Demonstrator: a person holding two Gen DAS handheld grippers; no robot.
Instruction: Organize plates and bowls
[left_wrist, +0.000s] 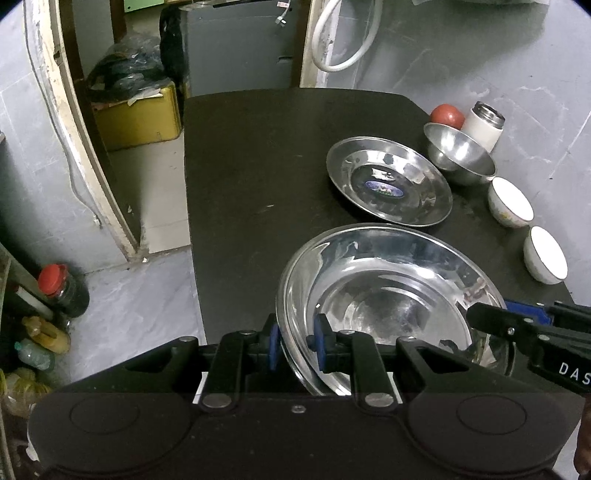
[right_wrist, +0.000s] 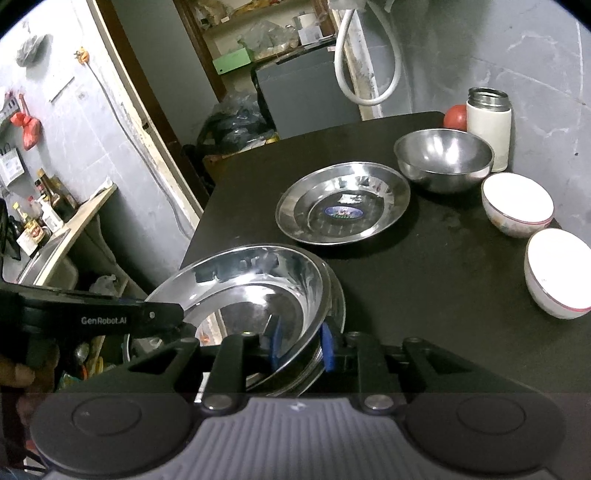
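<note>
Left wrist view: left gripper (left_wrist: 297, 345) clamps the near rim of the big plate (left_wrist: 388, 295), low centre of frame; small plate (left_wrist: 388, 181) lies above it, free to receive a stack. Right wrist view: right gripper (right_wrist: 301, 345) grips the opposite rim, lower centre, probably to share the load. Steel bowl (right_wrist: 443, 158) and white bowls (right_wrist: 517, 203) sit at right.
</note>
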